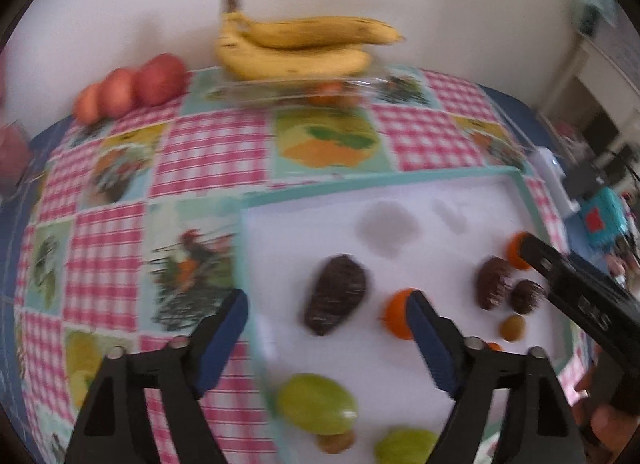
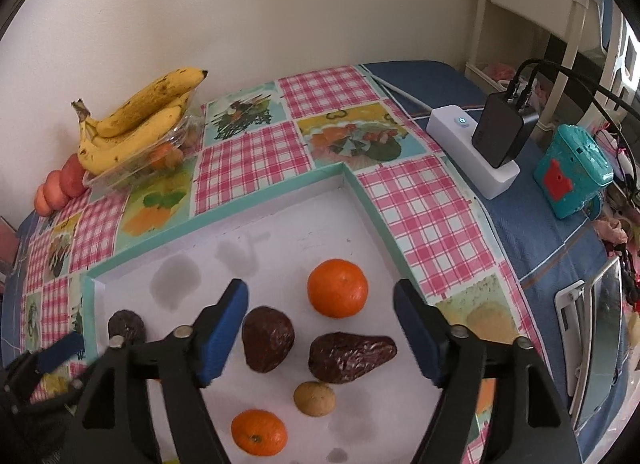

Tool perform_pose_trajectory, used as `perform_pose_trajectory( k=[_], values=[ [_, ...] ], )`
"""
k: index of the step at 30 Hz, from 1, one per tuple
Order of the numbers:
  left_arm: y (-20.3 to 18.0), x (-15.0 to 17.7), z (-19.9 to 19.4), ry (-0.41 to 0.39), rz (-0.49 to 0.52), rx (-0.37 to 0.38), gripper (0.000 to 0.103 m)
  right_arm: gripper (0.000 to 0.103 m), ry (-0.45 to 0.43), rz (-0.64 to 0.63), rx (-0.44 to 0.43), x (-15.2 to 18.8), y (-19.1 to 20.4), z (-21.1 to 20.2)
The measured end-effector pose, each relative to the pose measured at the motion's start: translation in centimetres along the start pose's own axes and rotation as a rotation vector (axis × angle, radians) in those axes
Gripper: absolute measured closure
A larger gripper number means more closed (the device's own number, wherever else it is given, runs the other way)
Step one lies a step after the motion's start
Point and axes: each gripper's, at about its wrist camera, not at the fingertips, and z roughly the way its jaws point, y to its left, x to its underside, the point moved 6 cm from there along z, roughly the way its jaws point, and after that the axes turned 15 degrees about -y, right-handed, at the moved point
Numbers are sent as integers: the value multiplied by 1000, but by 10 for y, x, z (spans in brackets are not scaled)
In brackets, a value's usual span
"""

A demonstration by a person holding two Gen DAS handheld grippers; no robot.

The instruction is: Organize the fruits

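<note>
Several fruits are gathered in the white tray (image 2: 360, 199); bananas (image 2: 136, 119) at eleven o'clock are left outside. Both tongs (image 1: 326, 314) (image 2: 320, 306) are spread, empty.

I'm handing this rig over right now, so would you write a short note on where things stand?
Left gripper: open, empty, above the left edge of the tray.
Right gripper: open, empty, above the tray's middle.
In the tray: three dark avocados, at least two oranges, a small brown fruit, and two green fruits at the near left.
Outside it, by the wall: bananas lying on a clear box with orange fruit inside, and red apples on the tablecloth.
Done: several fruits are already in the tray.
Left: possibly the bananas, apples and boxed fruit; the final grouping is unclear.
</note>
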Motion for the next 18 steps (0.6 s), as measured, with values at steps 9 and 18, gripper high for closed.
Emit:
perform_pose_trajectory(
  k=[9, 18],
  values=[
    [60, -7, -17, -86, -82, -138, 0, 17, 48, 8, -69, 22, 23, -10],
    [87, -14, -39, -130, -92, -189, 0, 16, 64, -24, -98, 30, 44, -28]
  ],
)
